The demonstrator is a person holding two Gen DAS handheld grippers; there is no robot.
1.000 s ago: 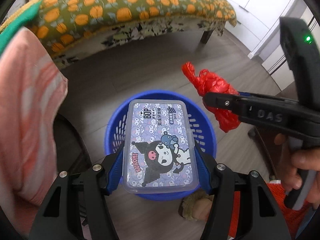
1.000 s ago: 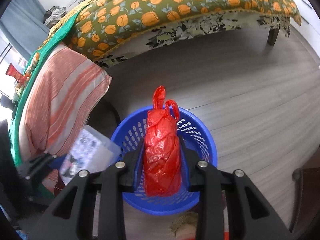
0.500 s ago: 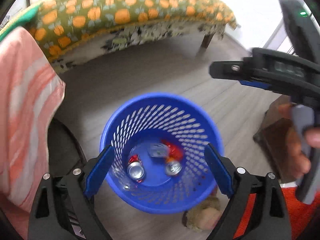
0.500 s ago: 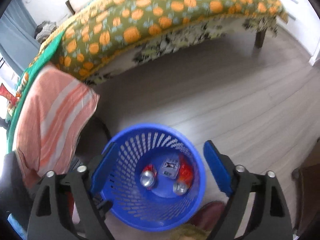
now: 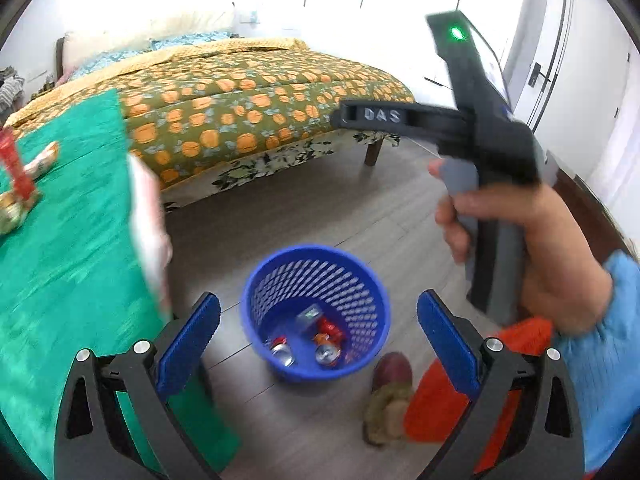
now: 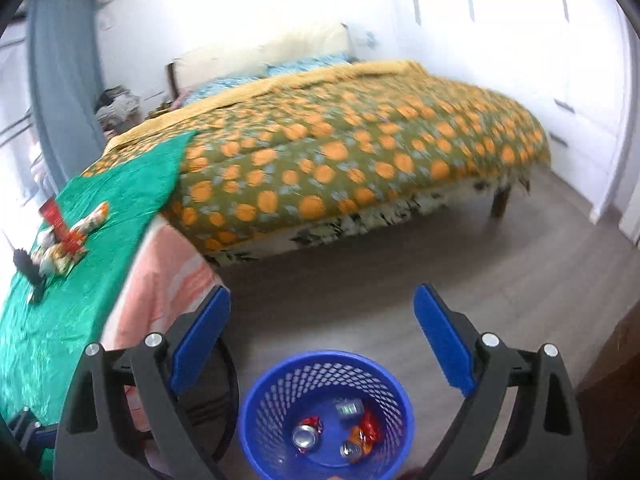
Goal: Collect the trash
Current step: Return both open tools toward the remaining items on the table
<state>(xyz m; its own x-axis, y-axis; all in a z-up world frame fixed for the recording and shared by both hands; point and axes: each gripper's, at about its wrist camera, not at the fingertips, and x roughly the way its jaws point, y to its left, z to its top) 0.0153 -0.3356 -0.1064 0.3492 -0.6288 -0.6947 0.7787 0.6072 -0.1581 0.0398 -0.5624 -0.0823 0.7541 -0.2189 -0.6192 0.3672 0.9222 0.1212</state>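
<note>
Jaws on both tools have just been opening and are now standing spread with nothing between them. A second ago my left gripper (image 5: 318, 330) was clamping a clear cartoon-printed box and my right gripper (image 6: 322, 330) a red plastic bag; both are now lying inside the blue basket (image 5: 256, 280) on the floor. I am seeing both views tilted higher than before, with the whole bed (image 6: 360, 152) and the green tabletop (image 6: 132, 192) coming into sight. Counting inside the basket: two cans (image 6: 304, 436), one clear box (image 6: 349, 407), and one red bag (image 6: 370, 430) (a second red scrap is too blurred to name). On the tabletop a few wrappers (image 6: 72, 240) are lying together; I cannot count them exactly.
</note>
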